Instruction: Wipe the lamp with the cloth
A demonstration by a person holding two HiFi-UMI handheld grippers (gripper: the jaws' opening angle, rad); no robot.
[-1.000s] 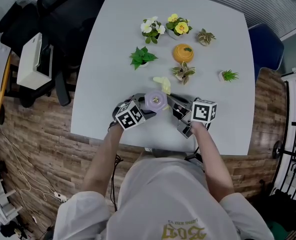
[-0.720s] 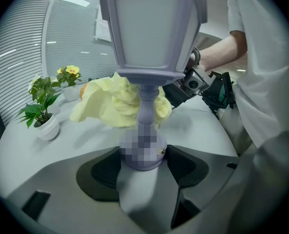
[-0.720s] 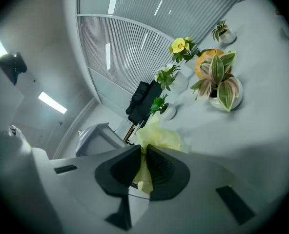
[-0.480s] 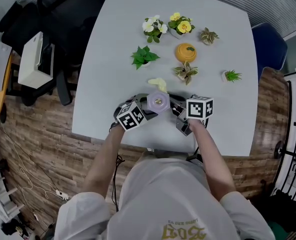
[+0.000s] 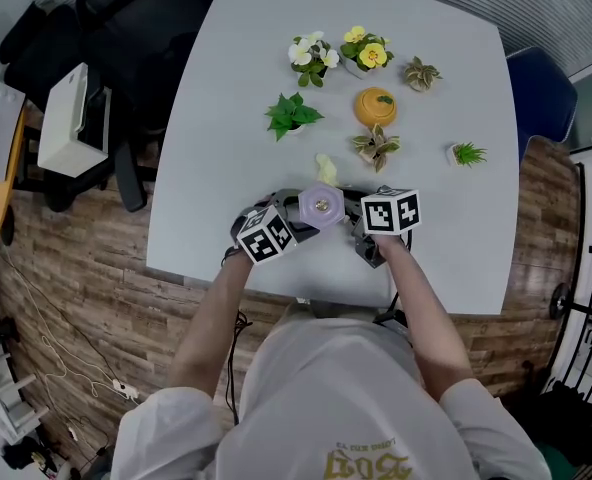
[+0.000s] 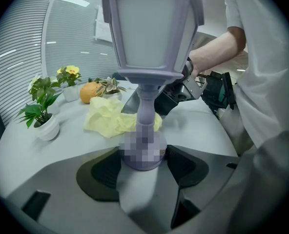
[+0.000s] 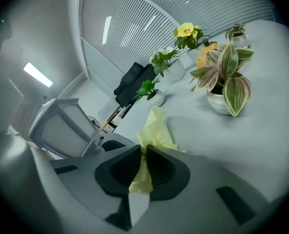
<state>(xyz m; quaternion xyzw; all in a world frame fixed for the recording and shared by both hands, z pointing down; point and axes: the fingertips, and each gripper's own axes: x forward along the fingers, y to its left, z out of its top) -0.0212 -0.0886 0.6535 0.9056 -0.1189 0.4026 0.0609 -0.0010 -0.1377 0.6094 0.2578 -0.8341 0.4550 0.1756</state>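
A small lavender lantern-shaped lamp (image 5: pixel 320 206) (image 6: pixel 152 43) stands upright near the table's front edge. My left gripper (image 5: pixel 294 218) (image 6: pixel 142 160) is shut on the lamp's round base, one jaw on each side. The pale yellow cloth (image 5: pixel 326 167) (image 6: pixel 113 120) (image 7: pixel 152 135) is pinched in my right gripper (image 5: pixel 351 208) (image 7: pixel 144 165), which is shut on it; the loose end lies on the table just behind the lamp. In the right gripper view the lamp's head (image 7: pixel 66 130) shows at the left, close beside the jaws.
Small potted plants stand further back on the white table (image 5: pixel 226 118): a green one (image 5: pixel 293 115), white flowers (image 5: pixel 311 53), yellow flowers (image 5: pixel 366 51), a striped-leaf one (image 5: pixel 377 146). An orange round object (image 5: pixel 375 106) sits among them. Black chair (image 5: pixel 136 28) at left.
The right gripper has drawn in toward the lamp with the cloth, so less cloth shows behind the lamp. The left gripper and lamp have hardly moved.
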